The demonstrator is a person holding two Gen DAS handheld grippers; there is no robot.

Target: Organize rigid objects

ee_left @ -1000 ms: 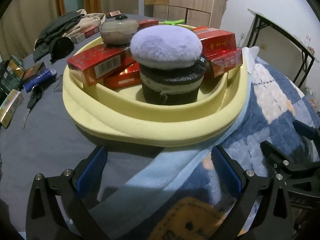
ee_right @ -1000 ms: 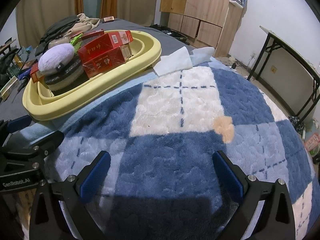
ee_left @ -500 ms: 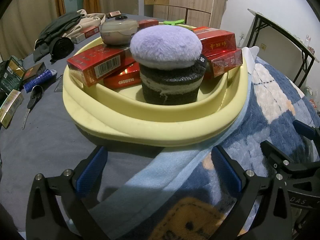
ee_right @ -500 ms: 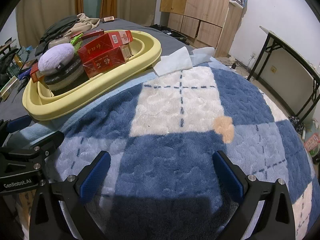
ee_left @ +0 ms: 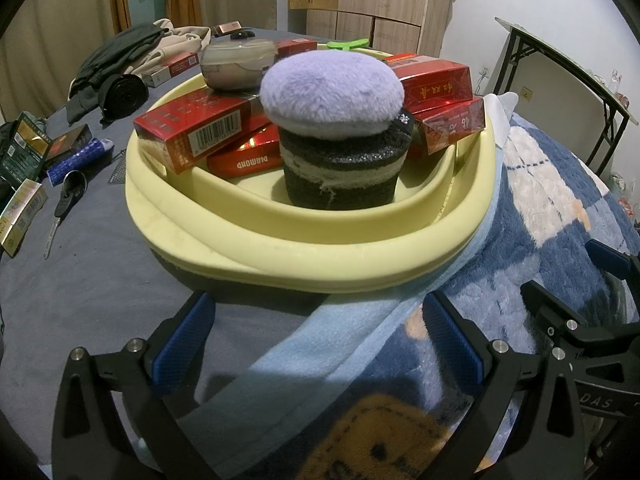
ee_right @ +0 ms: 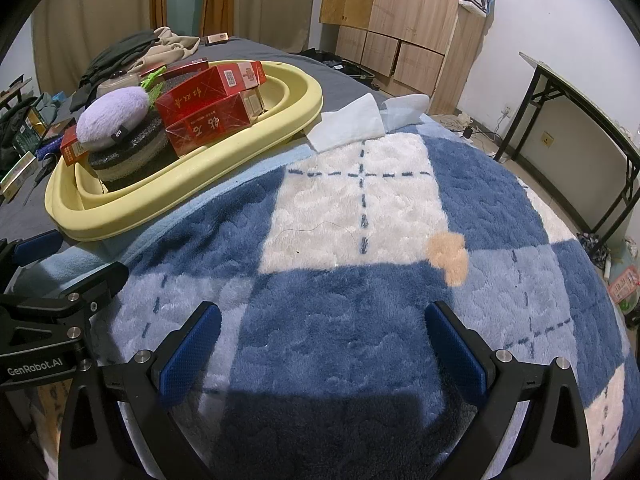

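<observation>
A yellow basin (ee_left: 304, 252) sits on the bed, its right side on a blue checked blanket (ee_right: 360, 208). It holds several red cartons (ee_left: 192, 128), a purple plush pad (ee_left: 332, 96) on a dark round sponge (ee_left: 344, 176), and a grey lidded pot (ee_left: 236, 64). The basin also shows at the left in the right wrist view (ee_right: 192, 176). My left gripper (ee_left: 316, 344) is open and empty just in front of the basin. My right gripper (ee_right: 320, 348) is open and empty over the blanket, to the right of the basin.
Loose boxes (ee_left: 24, 216), scissors (ee_left: 66, 204), a blue tube (ee_left: 76, 160) and dark clothes (ee_left: 120, 64) lie on the grey sheet at the left. A white cloth (ee_right: 348, 128) lies behind the basin. A wooden cabinet (ee_right: 404, 28) and a folding table (ee_right: 580, 120) stand beyond.
</observation>
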